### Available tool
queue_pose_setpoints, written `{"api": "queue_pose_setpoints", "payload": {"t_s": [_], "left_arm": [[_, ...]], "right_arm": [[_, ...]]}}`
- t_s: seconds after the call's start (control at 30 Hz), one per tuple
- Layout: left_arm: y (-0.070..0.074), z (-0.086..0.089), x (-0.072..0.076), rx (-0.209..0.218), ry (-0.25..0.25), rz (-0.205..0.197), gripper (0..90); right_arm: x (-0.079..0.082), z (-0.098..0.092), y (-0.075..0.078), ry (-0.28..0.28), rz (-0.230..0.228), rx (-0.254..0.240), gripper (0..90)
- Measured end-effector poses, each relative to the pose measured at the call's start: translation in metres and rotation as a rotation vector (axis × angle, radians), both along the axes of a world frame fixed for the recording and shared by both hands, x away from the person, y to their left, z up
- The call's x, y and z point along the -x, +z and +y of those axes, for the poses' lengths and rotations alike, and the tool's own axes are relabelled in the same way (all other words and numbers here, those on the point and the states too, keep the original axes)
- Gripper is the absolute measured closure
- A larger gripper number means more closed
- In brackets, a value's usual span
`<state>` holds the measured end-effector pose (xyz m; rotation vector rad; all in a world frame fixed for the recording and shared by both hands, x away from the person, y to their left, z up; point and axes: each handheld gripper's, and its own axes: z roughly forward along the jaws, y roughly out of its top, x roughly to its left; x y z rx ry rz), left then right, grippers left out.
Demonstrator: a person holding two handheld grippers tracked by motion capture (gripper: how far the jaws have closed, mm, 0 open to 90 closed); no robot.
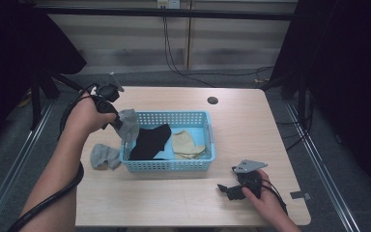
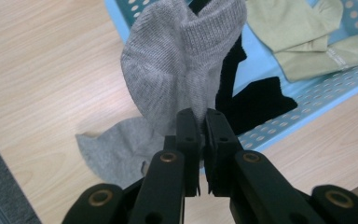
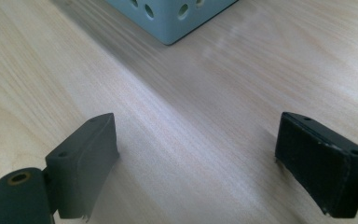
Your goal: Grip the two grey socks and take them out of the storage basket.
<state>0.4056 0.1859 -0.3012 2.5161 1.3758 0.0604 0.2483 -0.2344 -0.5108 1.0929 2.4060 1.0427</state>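
Wooden surface holds a blue basket, and just left of its near-left corner the left claw pinches a hanging grey sock.

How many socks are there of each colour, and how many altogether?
Grey socks: 2, one hanging from the left claw as grey sock, and another grey sock lying on the table.
Black socks: 1, the black sock in the blue basket.
Beige socks: 2, the beige socks in the basket.
Total: 5
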Motion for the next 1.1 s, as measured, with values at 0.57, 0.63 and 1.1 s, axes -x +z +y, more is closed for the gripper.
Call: {"api": "queue_pose_setpoints", "payload": {"t_s": [0.57,0.63,1.1], "left_arm": [[0.002,0.03,0.006,0.004,0.063,-0.007,85.2],[0.002,0.033,0.007,0.008,0.062,-0.001,85.1],[-0.003,0.053,0.012,0.012,0.102,-0.006,85.1]], "right_arm": [[0.0,0.0,0.0,0.0,0.0,0.0,12.1],[0.0,0.0,0.0,0.0,0.0,0.0,12.1],[0.0,0.0,0.0,0.0,0.0,0.0,12.1]]}}
